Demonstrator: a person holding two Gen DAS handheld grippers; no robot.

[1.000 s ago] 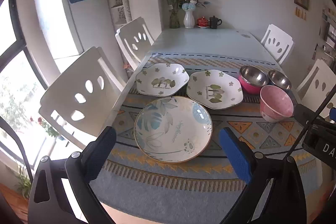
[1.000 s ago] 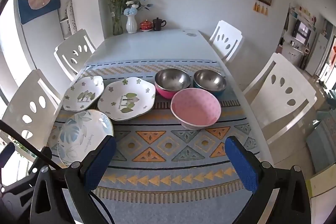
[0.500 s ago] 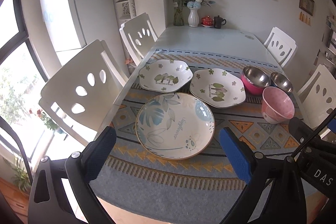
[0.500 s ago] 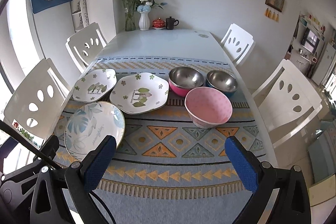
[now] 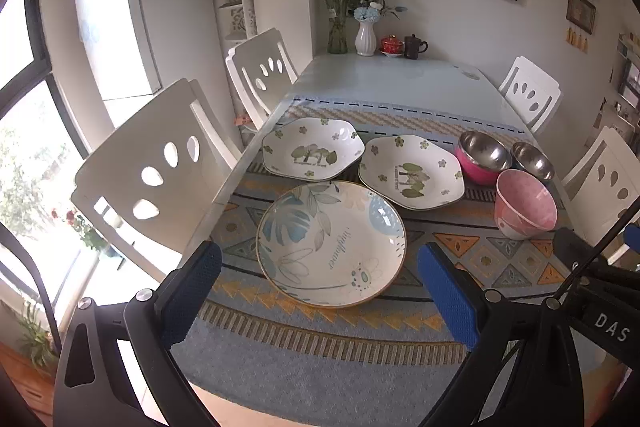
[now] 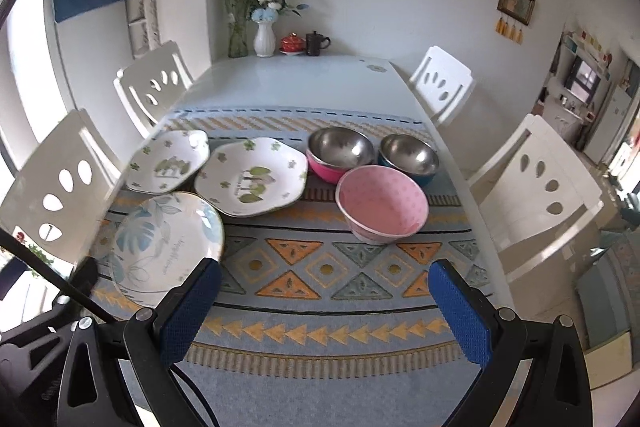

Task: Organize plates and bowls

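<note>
Evidently we were at the very start, with nothing yet stacked. Going from the left, our left gripper (image 5: 320, 291) hung wide open and empty, just above the near rim of the leaf-print plate (image 5: 331, 243), which lay alone on the patterned mat (image 5: 320, 347). Behind it sat the two tree-print plates: the left one (image 5: 312, 150) and the right one (image 5: 412, 171), side by side and not overlapping. Further right stood the pink bowl (image 6: 382, 203), with the pink-sided steel bowl (image 6: 340, 153) and the blue-sided steel bowl (image 6: 409, 157) just behind it. Our right gripper (image 6: 324, 311) was likewise spread wide, holding nothing, over bare mat short of the pink bowl. We judged the next move called for closing on a plate's rim and lifting it level onto a matching one.
</note>
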